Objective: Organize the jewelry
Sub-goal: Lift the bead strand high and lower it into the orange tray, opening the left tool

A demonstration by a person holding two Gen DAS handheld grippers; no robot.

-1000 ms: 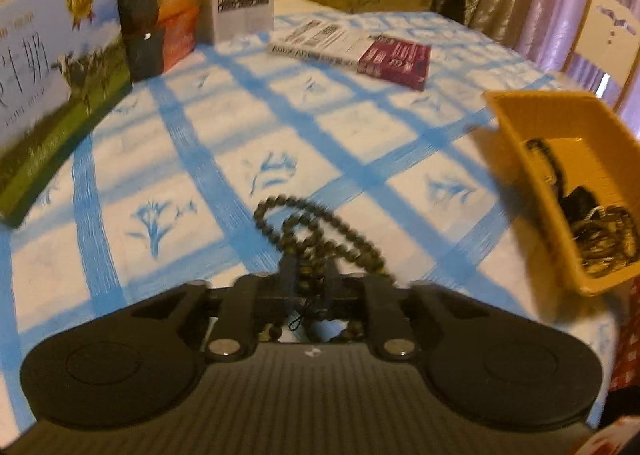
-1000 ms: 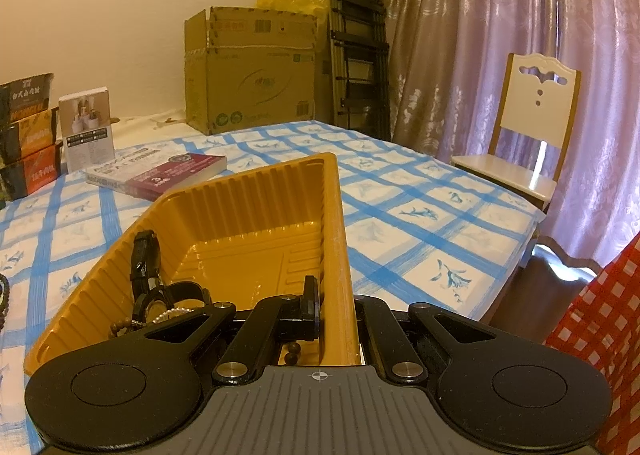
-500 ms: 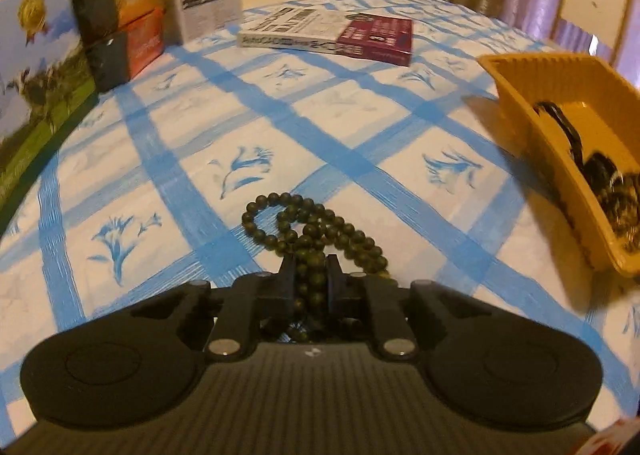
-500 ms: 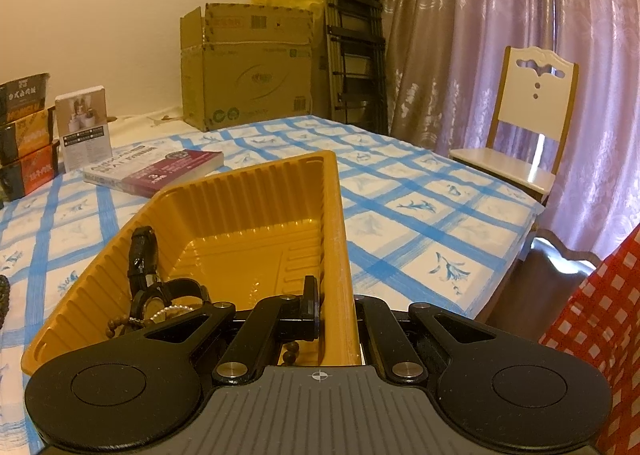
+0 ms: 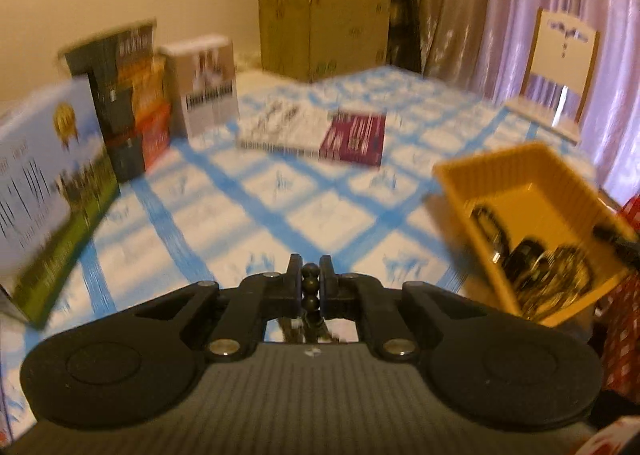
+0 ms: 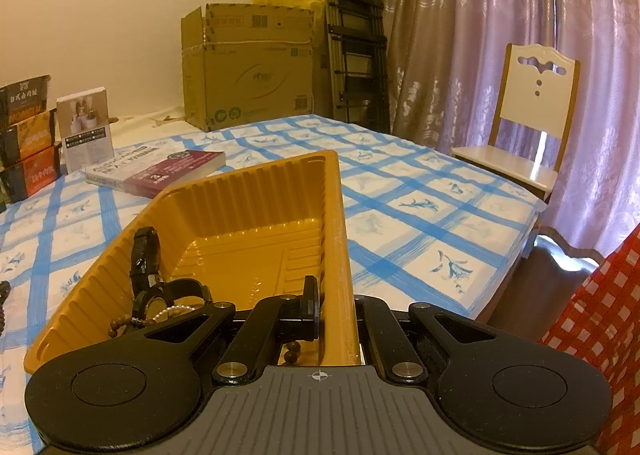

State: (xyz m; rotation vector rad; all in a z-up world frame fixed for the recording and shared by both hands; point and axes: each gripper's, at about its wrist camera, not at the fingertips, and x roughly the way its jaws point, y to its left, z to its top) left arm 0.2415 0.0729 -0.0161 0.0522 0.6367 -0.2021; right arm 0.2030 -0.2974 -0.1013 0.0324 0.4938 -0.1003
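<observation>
A string of dark round beads (image 5: pixel 310 286) is pinched between the fingers of my left gripper (image 5: pixel 310 275), whose jaws are closing on it. The beads hang above the blue-checked tablecloth (image 5: pixel 224 215), and their lower part is hidden behind the gripper body. The yellow ribbed tray (image 5: pixel 520 171) stands to the right with dark jewelry (image 5: pixel 536 259) in its near end. In the right wrist view my right gripper (image 6: pixel 332 311) is shut on the tray's right wall (image 6: pixel 336 239). A black watch (image 6: pixel 146 251) and bead bracelets (image 6: pixel 120 321) lie in the tray's near left corner.
A book (image 5: pixel 316 131) lies at mid-table. A large milk carton box (image 5: pixel 52 175), stacked dark boxes (image 5: pixel 132 95) and a white box (image 5: pixel 208 87) line the left side. Behind are a cardboard box (image 6: pixel 248 63), a folded ladder (image 6: pixel 356 35) and a white chair (image 6: pixel 536 103). A red checked cloth (image 6: pixel 592 315) hangs near right.
My left gripper has closed on the bead string and risen, lifting it off the cloth where it lay coiled. The right gripper and the tray have not moved.
</observation>
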